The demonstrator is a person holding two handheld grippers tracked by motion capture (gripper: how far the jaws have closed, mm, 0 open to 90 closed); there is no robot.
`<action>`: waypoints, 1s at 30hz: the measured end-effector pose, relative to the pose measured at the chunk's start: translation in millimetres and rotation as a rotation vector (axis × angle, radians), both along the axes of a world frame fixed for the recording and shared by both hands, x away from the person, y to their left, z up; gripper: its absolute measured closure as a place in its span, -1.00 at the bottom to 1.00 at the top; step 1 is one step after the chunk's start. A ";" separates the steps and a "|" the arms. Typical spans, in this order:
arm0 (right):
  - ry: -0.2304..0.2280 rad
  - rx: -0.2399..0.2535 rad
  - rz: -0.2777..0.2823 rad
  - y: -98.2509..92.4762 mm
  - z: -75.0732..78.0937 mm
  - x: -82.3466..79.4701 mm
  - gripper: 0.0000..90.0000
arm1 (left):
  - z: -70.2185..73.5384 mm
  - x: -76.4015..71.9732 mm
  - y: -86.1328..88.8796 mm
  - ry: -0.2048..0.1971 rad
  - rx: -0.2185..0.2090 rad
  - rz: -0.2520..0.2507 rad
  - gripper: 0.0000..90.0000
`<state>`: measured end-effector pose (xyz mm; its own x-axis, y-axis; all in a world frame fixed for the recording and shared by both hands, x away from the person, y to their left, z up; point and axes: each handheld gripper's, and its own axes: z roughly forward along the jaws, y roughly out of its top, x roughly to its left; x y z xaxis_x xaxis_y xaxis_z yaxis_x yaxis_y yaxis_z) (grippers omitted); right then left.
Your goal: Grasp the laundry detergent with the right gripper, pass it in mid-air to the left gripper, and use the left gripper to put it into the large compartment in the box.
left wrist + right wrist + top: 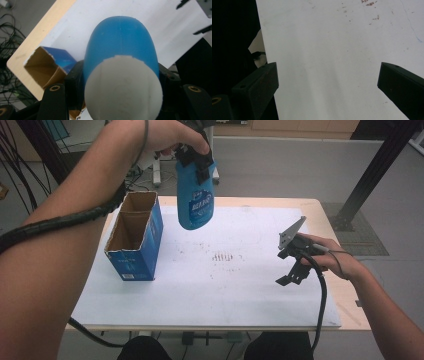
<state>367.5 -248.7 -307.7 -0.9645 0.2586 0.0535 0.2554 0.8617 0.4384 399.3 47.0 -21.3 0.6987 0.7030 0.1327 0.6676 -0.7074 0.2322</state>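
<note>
Left gripper (pixel 199 164), top centre, clamps blue bottle (pixel 196 202) near its cap end; smooth, stiff, light plastic, likely slippery; right gripper (pixel 292 270) released.

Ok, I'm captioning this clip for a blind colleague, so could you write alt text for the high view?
The left tongs hold a blue bottle in the air, beside an open blue cardboard box standing on a white-covered table. At the right, the right tongs rest open and empty over the sheet.
</note>
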 end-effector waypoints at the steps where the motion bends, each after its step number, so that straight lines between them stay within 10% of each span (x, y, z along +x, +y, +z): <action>1: 0.000 0.001 -0.002 0.0 0.1 -0.1 -0.94 | 1.4 2.9 4.1 -0.006 -0.009 0.026 -0.16; 30: -0.002 -0.025 0.009 7.4 -3.1 1.2 -0.93 | 5.2 41.1 140.0 -0.036 -0.062 0.563 -0.16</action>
